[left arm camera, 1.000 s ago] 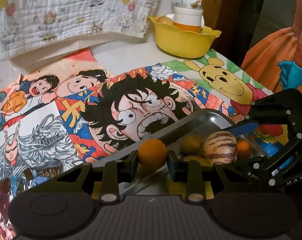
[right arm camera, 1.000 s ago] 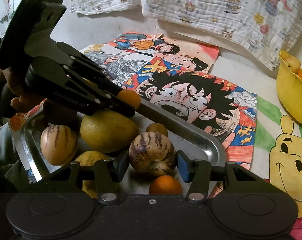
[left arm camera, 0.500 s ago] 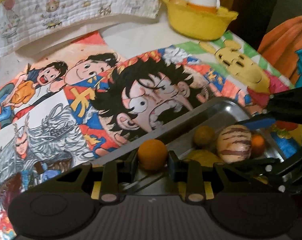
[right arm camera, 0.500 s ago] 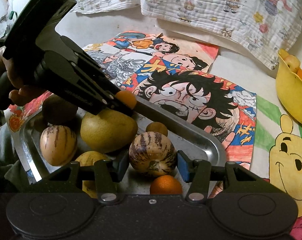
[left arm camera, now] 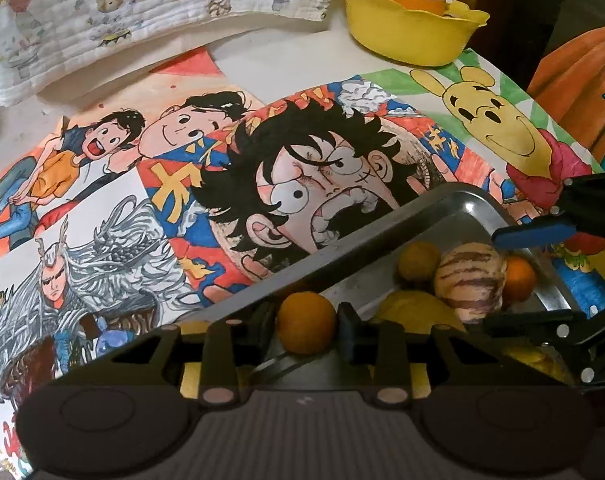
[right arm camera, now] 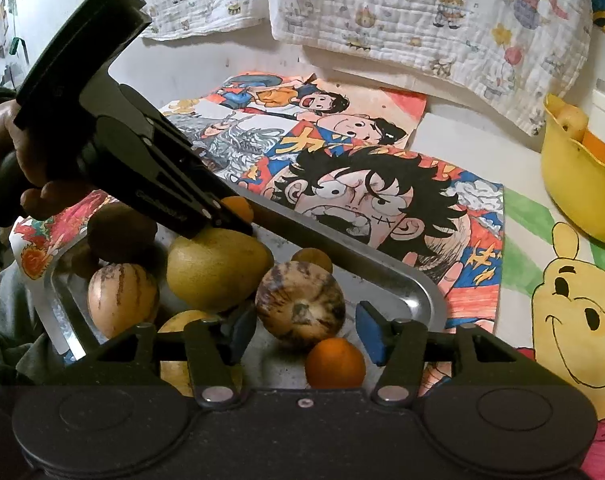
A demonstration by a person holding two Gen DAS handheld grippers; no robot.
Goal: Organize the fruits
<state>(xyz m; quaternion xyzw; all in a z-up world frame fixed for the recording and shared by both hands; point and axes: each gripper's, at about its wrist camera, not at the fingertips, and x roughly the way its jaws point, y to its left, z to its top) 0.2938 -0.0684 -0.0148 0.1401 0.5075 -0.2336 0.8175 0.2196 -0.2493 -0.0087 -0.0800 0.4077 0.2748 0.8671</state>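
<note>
Both grippers hung over the rectangular steel tray (right arm camera: 418, 292), their jaws having just been widening.
The left gripper (left arm camera: 307, 322) loosely flanked a small round orange (left arm camera: 306, 323); the right gripper (right arm camera: 302, 330) stood clear around a striped tan melon (right arm camera: 300, 304) among yellow mangoes (right arm camera: 218, 268).

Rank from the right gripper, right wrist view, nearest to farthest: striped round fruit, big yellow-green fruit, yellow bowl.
1. striped round fruit: between the right gripper fingers, whose jaws have just been opening; a gap shows on its right side.
2. big yellow-green fruit: behind and left, in the metal tray.
3. yellow bowl: far right, off the tray.
</note>
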